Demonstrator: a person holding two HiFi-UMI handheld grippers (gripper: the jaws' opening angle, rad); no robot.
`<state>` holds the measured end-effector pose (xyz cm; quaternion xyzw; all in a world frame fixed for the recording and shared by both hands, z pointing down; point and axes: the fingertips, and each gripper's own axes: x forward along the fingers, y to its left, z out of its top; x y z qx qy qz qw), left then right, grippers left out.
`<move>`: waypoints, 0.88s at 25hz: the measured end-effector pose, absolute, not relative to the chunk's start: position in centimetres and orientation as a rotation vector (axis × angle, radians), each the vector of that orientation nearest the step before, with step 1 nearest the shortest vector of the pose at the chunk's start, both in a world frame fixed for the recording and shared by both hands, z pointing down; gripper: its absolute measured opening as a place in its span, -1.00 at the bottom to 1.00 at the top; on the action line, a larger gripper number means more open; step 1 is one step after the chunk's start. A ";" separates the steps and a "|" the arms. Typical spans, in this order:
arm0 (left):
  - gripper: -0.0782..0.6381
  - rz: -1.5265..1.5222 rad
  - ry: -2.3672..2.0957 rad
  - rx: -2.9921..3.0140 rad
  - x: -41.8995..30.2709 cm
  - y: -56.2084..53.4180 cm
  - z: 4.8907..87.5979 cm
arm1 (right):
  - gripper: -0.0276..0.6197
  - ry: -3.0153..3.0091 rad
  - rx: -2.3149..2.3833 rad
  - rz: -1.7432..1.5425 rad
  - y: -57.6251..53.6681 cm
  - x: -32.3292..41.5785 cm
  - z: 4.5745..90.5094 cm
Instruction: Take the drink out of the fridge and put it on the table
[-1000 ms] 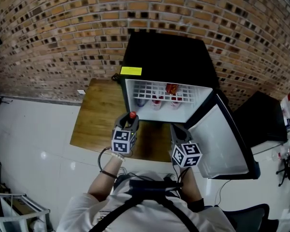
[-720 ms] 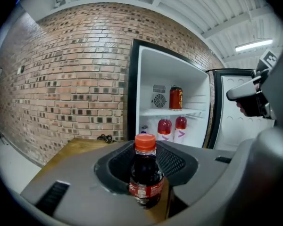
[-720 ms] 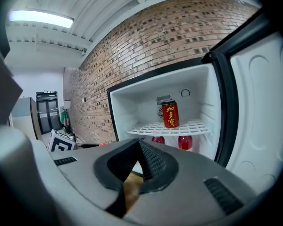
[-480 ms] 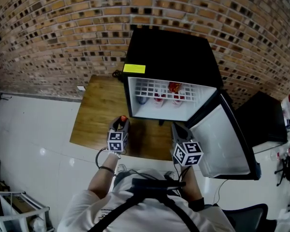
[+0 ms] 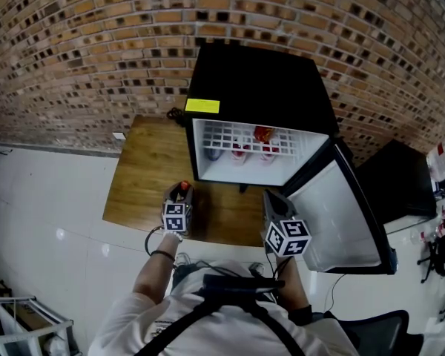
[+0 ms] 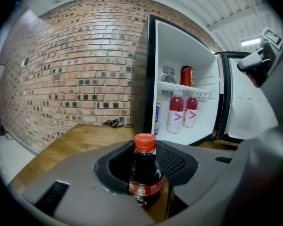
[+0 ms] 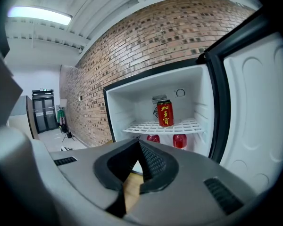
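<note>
A small dark cola bottle (image 6: pixel 145 173) with a red cap (image 5: pixel 184 186) stands upright between the pads of my left gripper (image 6: pixel 146 178), which is shut on it. In the head view my left gripper (image 5: pixel 180 196) is over the front part of the wooden table (image 5: pixel 142 170), left of the open black fridge (image 5: pixel 259 87). Whether the bottle's base touches the wood is hidden. My right gripper (image 5: pixel 274 198) stays in front of the fridge opening with its jaws shut and nothing in them (image 7: pixel 138 147).
The fridge door (image 5: pixel 341 213) is swung wide to the right. Inside, a red can (image 7: pixel 164 113) stands on the white wire shelf, with two pink bottles (image 6: pixel 176 113) below it. A black cable (image 6: pixel 113 123) lies at the table's back by the brick wall.
My left gripper has carried the cola bottle back and to the left, away from the fridge opening, over the table's front. The right gripper has kept its place.
</note>
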<state>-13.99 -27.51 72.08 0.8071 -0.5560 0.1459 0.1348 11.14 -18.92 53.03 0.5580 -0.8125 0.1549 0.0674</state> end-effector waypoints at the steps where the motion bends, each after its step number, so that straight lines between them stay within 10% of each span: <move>1: -0.39 0.426 -1.608 2.341 -13.9 -27.4 72.3 | -0.87 -2.448 1.682 0.467 -18.9 11.2 53.0; 22: -0.36 0.520 -1.648 2.379 -14.0 -24.9 72.8 | -0.87 -2.483 1.649 0.482 -18.5 10.4 53.2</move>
